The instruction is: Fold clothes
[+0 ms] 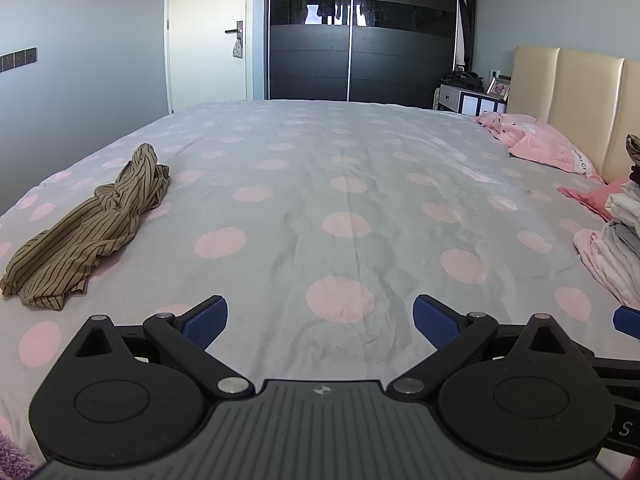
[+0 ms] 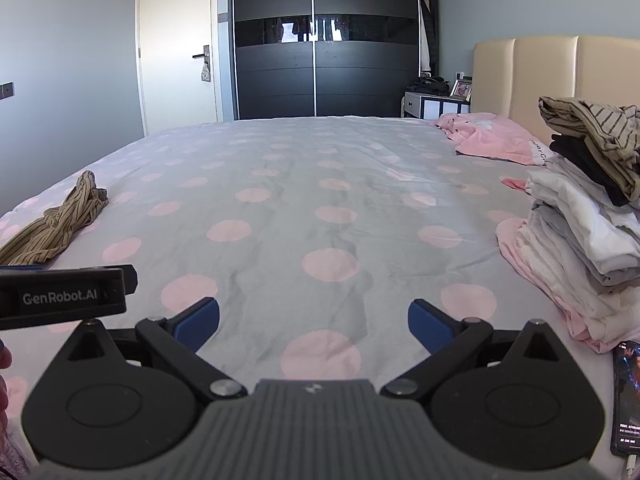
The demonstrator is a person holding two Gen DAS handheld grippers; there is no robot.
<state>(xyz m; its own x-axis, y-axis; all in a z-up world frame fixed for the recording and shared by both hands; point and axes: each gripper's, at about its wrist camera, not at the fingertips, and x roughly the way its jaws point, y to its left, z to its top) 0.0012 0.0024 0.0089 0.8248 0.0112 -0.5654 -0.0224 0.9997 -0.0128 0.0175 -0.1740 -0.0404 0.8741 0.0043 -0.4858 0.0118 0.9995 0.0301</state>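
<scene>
On the bed [image 1: 348, 184], far to our left, lies the crumpled striped shirt [image 1: 88, 224]; a folded stack [image 2: 580, 240] sits right. With left gripper [image 1: 320, 318] and right gripper [image 2: 314, 320] spread wide and empty, we judge ourselves between garments: next, reach left and grasp it.

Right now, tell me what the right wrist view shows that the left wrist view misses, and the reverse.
Only the right wrist view shows the black smartphone on the bed edge and the whole tall stack of folded clothes. Only the left wrist view shows the full length of the crumpled olive striped garment, down to its near end. Both show the grey bedspread with pink dots, the dark sliding wardrobe, the pink pillow, and an open, empty claw: left claw, right claw.
</scene>
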